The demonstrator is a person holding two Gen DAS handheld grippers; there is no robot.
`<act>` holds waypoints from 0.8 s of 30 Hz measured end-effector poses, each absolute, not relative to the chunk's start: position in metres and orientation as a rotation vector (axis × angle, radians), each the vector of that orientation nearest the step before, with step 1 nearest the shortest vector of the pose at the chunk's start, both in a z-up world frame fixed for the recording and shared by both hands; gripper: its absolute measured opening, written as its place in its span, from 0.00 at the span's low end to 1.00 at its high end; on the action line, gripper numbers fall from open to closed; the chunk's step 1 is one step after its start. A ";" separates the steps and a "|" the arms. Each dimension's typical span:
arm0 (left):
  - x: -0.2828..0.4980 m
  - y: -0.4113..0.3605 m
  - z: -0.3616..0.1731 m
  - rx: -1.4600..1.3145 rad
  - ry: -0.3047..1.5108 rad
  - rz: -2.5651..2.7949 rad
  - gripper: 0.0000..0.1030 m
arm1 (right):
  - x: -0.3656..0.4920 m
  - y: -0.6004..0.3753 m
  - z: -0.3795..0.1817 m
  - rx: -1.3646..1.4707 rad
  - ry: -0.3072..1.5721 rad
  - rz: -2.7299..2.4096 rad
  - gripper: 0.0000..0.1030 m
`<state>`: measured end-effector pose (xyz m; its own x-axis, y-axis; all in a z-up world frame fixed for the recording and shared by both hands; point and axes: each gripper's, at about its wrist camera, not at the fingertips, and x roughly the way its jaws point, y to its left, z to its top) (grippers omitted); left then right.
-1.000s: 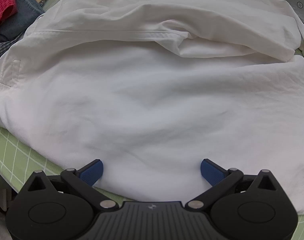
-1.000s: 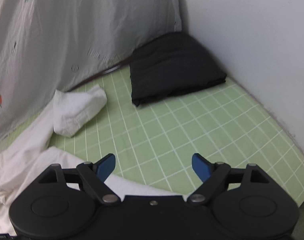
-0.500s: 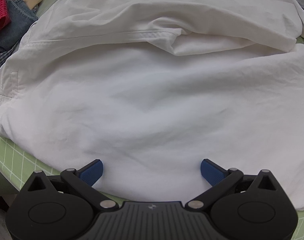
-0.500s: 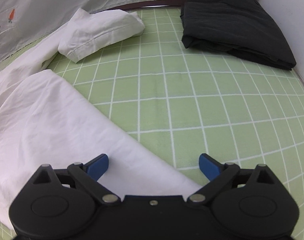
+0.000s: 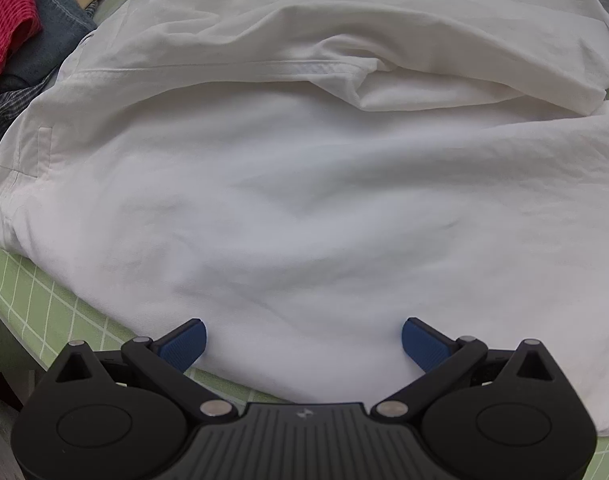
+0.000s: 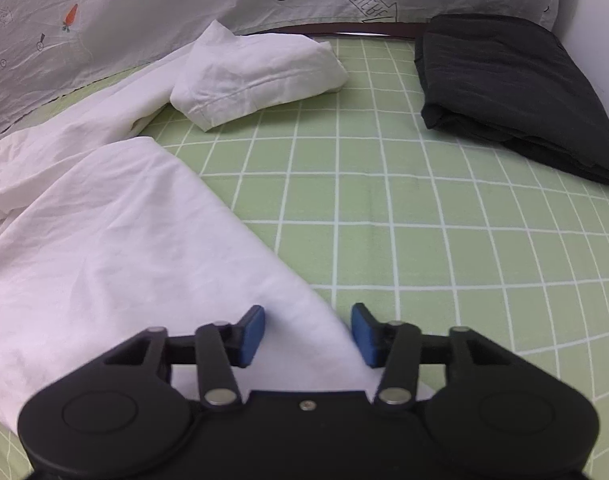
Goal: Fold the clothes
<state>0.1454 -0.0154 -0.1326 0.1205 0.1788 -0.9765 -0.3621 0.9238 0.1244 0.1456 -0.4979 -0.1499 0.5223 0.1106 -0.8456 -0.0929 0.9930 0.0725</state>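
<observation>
A white garment (image 5: 304, 200) lies spread and creased over a green gridded sheet (image 5: 24, 300). My left gripper (image 5: 304, 344) hangs open just above the garment's near edge, nothing between its pads. In the right wrist view the same white garment (image 6: 104, 240) runs to a corner at the bottom. My right gripper (image 6: 308, 334) straddles that corner. Its jaws are closing with the cloth between them, and the blue pads still stand apart. A rolled end of the garment (image 6: 256, 76) lies further back.
A folded black garment (image 6: 504, 88) lies at the back right on the green sheet (image 6: 424, 220). A grey printed cloth (image 6: 144, 0) hangs behind. A pile of red, denim and checked clothes (image 5: 24, 40) sits at the left wrist view's top left.
My right gripper dropped and rolled down onto the white garment's corner, and its jaws narrowed from wide open. My left gripper drifted slightly over the garment and stayed open.
</observation>
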 end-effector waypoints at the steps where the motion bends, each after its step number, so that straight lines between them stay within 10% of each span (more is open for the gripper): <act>1: 0.128 -0.024 -0.134 -0.161 1.394 0.403 1.00 | 0.145 -0.497 -0.150 0.010 1.011 0.122 0.39; 11: 0.123 -0.022 -0.126 -0.175 1.377 0.418 1.00 | 0.139 -0.516 -0.146 0.142 0.997 0.115 0.06; 24: 0.136 -0.013 -0.094 -0.090 1.342 0.336 1.00 | 0.119 -0.486 -0.098 0.190 0.927 0.036 0.04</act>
<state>0.1359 -0.0132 -0.0944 0.1869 0.1867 -0.9645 -0.2893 0.9487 0.1275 0.1187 -0.4855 -0.0978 0.6011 0.1126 -0.7912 0.0511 0.9826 0.1786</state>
